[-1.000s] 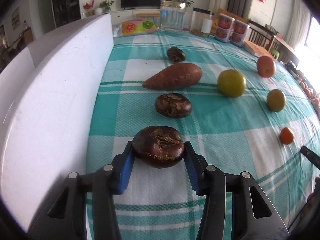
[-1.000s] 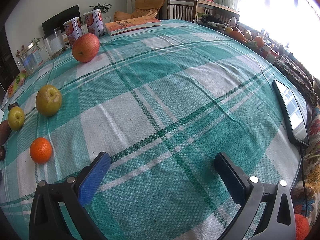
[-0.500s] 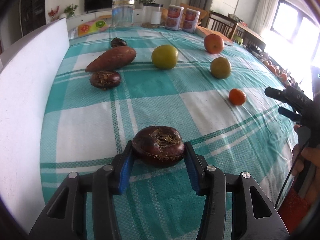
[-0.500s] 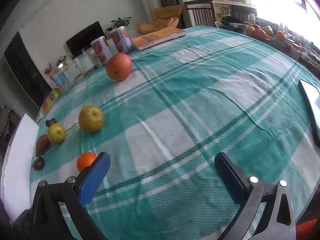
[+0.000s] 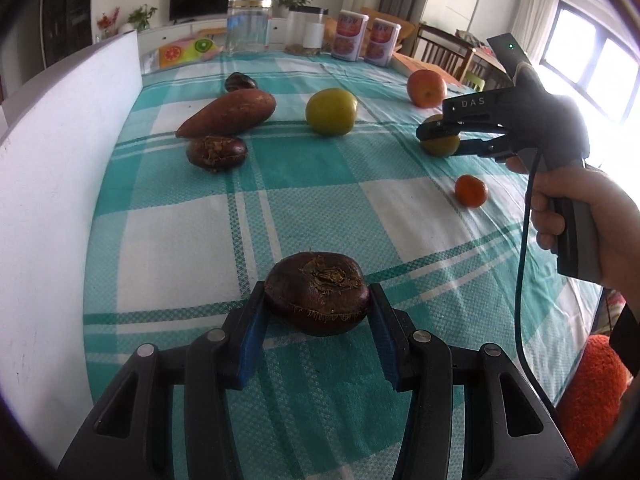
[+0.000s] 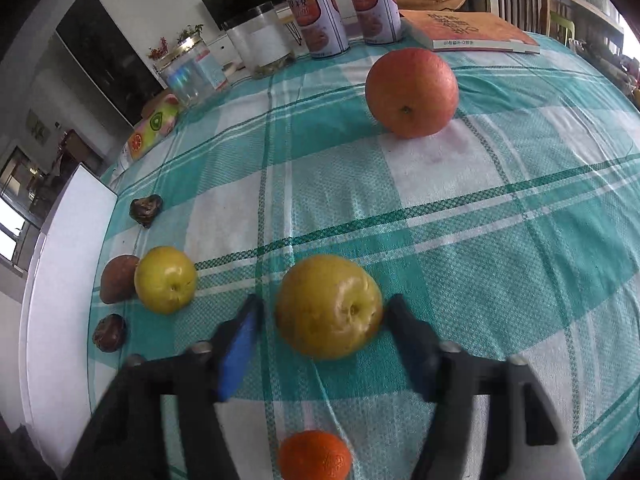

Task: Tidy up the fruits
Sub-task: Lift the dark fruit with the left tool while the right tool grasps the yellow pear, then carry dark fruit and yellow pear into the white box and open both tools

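My left gripper point(image 5: 316, 304) is shut on a dark brown water chestnut point(image 5: 317, 293) and holds it over the checked cloth. A second chestnut point(image 5: 216, 153), a sweet potato point(image 5: 229, 113), a third chestnut point(image 5: 239, 81), a green-yellow apple point(image 5: 331, 111), a red-orange fruit point(image 5: 426, 89) and a small tangerine point(image 5: 471, 190) lie beyond. My right gripper point(image 6: 320, 312) is open with its fingers on either side of a yellow pear-like fruit point(image 6: 328, 307); a gap shows at the left finger. In the left wrist view it point(image 5: 440, 136) is around that fruit point(image 5: 440, 145).
A white board point(image 5: 52, 184) runs along the table's left edge. Jars point(image 5: 248, 24), two red cans point(image 5: 349, 37) and an orange book point(image 6: 468, 30) stand at the far end. In the right wrist view a tangerine point(image 6: 314, 456) lies under the gripper, a large orange point(image 6: 412, 92) beyond.
My right gripper has moved forward and left to the yellow fruit and narrowed around it. My left gripper has drawn back a little with the chestnut still held.
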Demonstrator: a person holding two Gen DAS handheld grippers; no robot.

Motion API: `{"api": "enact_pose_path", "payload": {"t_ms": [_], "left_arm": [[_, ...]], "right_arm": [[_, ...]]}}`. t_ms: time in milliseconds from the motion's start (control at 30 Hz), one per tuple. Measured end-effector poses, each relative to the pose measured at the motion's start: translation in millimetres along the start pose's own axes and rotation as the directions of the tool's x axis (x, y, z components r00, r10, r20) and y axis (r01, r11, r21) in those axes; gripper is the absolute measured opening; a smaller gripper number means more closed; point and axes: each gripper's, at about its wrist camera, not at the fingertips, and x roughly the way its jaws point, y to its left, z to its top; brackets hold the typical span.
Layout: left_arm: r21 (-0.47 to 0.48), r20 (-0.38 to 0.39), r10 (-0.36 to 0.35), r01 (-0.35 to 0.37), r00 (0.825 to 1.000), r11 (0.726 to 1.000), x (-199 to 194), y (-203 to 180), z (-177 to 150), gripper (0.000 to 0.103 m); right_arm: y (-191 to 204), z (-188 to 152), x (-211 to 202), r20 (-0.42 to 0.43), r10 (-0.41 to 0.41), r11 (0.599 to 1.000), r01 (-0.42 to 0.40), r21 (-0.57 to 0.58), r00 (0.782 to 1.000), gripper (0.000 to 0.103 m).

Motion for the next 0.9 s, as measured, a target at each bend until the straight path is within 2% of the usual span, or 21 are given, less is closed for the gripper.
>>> {"api": "enact_pose_path", "payload": {"t_ms": [167,233,367,433,533,633,700,767,833,900], "left_arm": [[-0.014,0.023,-0.067,0.068,0.997,0.998,-25,-5,6,0.050],[-0.001,0.048,-0.104,0.104,0.993,0.995,-46,-10,10,0.050],[-0.017,0.093,-0.170,0.172,0.981,0.985,-95,-6,21,0.050],[-0.030,0.132,-0.169,0.174,0.977,0.984,-124,4,25,0.050],[-0.074,0.198,-0.092,0.109,0.976,0.991,-162,35,27,0.050],[-0.156,0.231,0.046,-0.010,0.972,0.988,-188,79,20,0.050],[-0.212,0.211,0.160,-0.115,0.964,0.971,-195,109,10,0.050],[-0.267,0.162,0.260,-0.212,0.952,0.940,-193,137,-3,0.050],[-0.312,0.114,0.307,-0.259,0.945,0.914,-187,160,-14,0.050],[-0.347,0.077,0.338,-0.292,0.938,0.891,-181,176,-23,0.050]], "right_arm": [[-21,-12,-39,0.069,0.057,0.995,-0.063,0.080,0.996,0.050],[-15,-18,-58,0.093,0.083,0.994,-0.089,0.060,0.992,0.050],[31,-32,-86,0.089,0.191,0.981,-0.189,-0.032,0.977,0.050],[70,-41,-93,0.060,0.280,0.958,-0.274,-0.088,0.958,0.050],[144,-60,-103,-0.004,0.413,0.893,-0.406,-0.194,0.911,0.050],[221,-87,-113,-0.081,0.508,0.804,-0.505,-0.315,0.858,0.050],[266,-108,-117,-0.140,0.536,0.742,-0.544,-0.393,0.833,0.050],[302,-128,-115,-0.191,0.532,0.693,-0.554,-0.462,0.825,0.050],[328,-150,-105,-0.230,0.491,0.667,-0.532,-0.522,0.840,0.050],[344,-165,-91,-0.265,0.450,0.660,-0.517,-0.544,0.853,0.050]]}}
